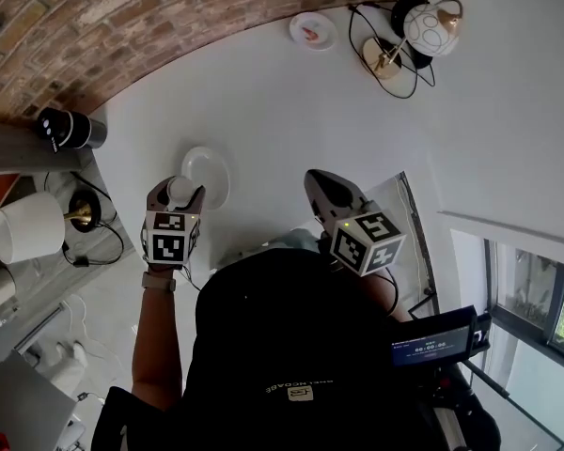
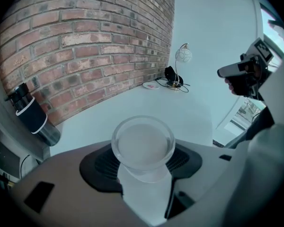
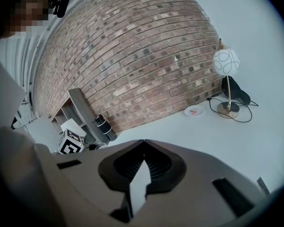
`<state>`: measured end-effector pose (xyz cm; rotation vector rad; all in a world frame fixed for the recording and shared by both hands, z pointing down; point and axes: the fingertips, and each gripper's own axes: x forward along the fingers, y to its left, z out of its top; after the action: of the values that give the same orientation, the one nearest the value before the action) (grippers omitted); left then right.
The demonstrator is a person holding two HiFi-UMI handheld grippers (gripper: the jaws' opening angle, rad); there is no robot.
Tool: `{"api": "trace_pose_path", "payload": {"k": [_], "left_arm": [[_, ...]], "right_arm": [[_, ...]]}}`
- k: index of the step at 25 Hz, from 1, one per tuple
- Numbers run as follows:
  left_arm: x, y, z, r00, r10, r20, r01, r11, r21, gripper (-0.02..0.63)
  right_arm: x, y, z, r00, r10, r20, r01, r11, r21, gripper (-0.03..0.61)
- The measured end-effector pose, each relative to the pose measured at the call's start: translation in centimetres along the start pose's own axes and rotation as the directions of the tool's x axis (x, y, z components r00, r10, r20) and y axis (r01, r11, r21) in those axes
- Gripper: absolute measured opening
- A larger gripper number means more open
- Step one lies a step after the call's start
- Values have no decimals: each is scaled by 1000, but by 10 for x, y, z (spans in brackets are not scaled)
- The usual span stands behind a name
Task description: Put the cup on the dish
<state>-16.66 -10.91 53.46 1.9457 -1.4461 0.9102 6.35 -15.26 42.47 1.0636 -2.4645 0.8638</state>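
near dish [image 1: 212, 167], left gripper [image 1: 176, 195] pinches cup [image 2: 143, 148]; right gripper [image 1: 318, 184] pressed together, empty; lamp [image 1: 430, 26], saucer [image 1: 312, 31] well apart.

The big white table [image 1: 291, 111] has lots of bare room in the middle, where a gripper can pass freely. The round white dish [image 1: 207, 172] lies near the left edge, with open table past it. Far off in the corner stand a lamp with a round white shade [image 1: 430, 24], its looping black cord [image 1: 350, 38] and a small white saucer [image 1: 312, 31]. The red brick wall [image 1: 122, 17] shuts the back. A black can [image 1: 64, 128] stands on the grey shelf [image 1: 19, 148] at the left.
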Motion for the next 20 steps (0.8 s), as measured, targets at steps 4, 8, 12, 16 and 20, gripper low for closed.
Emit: {"api": "trace_pose_path", "payload": {"k": [4,8,12,16,20], "left_arm": [[12,-1,-1,1000,-16,10,16,1000,6,264],[24,-2,-4,1000,-12,23,11,998,55,264],[35,-1,-9,1000,-5,24,3,996,89,264],[44,0,-16,1000,-16,15,15,995,101,264],[54,2,-22,999,-35,7,34,994,103,264]], "right_arm": [[-2,-5,-1,1000,-26,-2,26,1000,8,5],[-3,-7,-2,999,-47,-9,47,999,5,5],[-5,-9,-3,998,-68,-9,68,998,11,5],[-5,-9,-6,996,-86,-14,87,996,19,5],[-5,-10,-8,994,-106,-19,106,994,21,5]]}}
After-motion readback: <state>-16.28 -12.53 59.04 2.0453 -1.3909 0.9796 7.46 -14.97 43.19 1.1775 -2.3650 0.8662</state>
